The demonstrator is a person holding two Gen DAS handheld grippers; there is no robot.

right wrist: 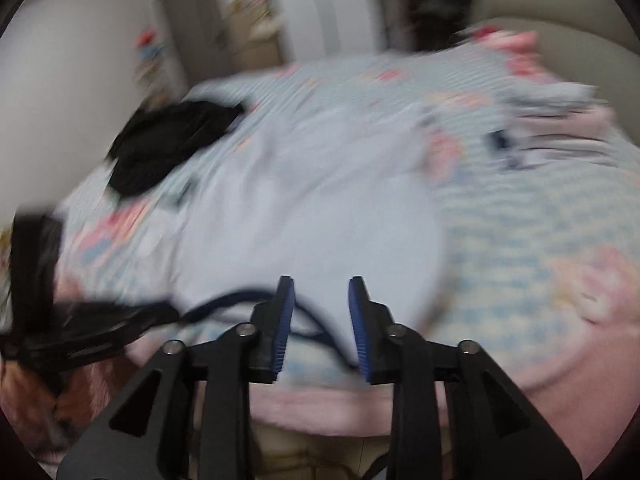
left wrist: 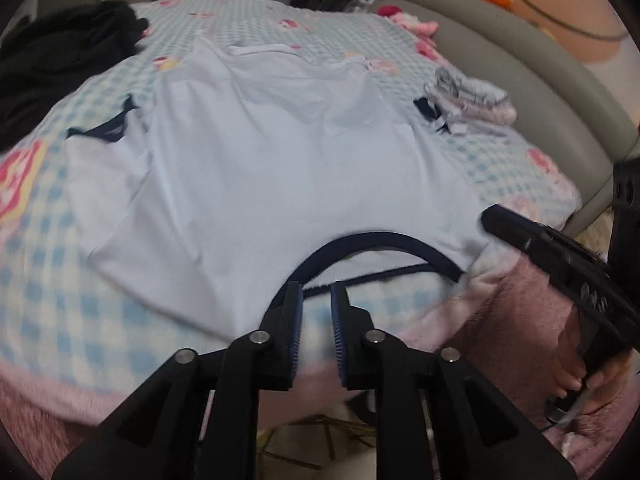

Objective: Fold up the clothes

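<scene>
Lying at upper left of the left wrist view: dark garment [left wrist: 60, 68], heaped on checked bed cover [left wrist: 44, 300]. Spread flat across centre frame: pale blue T-shirt [left wrist: 260, 152], navy-trimmed neckline [left wrist: 372, 248] toward lower centre, one navy-edged sleeve [left wrist: 100, 132] out at left. Poised at lower centre, just short of the neckline: left gripper [left wrist: 316, 292], blue pads parted, nothing between them. Stacked at upper right, near grey padded bed rail [left wrist: 520, 68]: folded clothes [left wrist: 472, 100]. Reaching in at right edge: right gripper [left wrist: 492, 220], tip close to the shirt's shoulder corner; contact not discernible. Showing at lower right: hand [left wrist: 580, 376] on that tool's grip.

Right wrist view, heavily blurred. At left edge: left gripper [right wrist: 160, 314], dark streak beside the collar. At upper left: dark garment [right wrist: 168, 144]. At centre: T-shirt [right wrist: 312, 216]. At lower centre: right gripper [right wrist: 322, 284], pads spread apart over the shirt's near edge, gripping nothing. At upper right: folded clothes [right wrist: 560, 116].
</scene>
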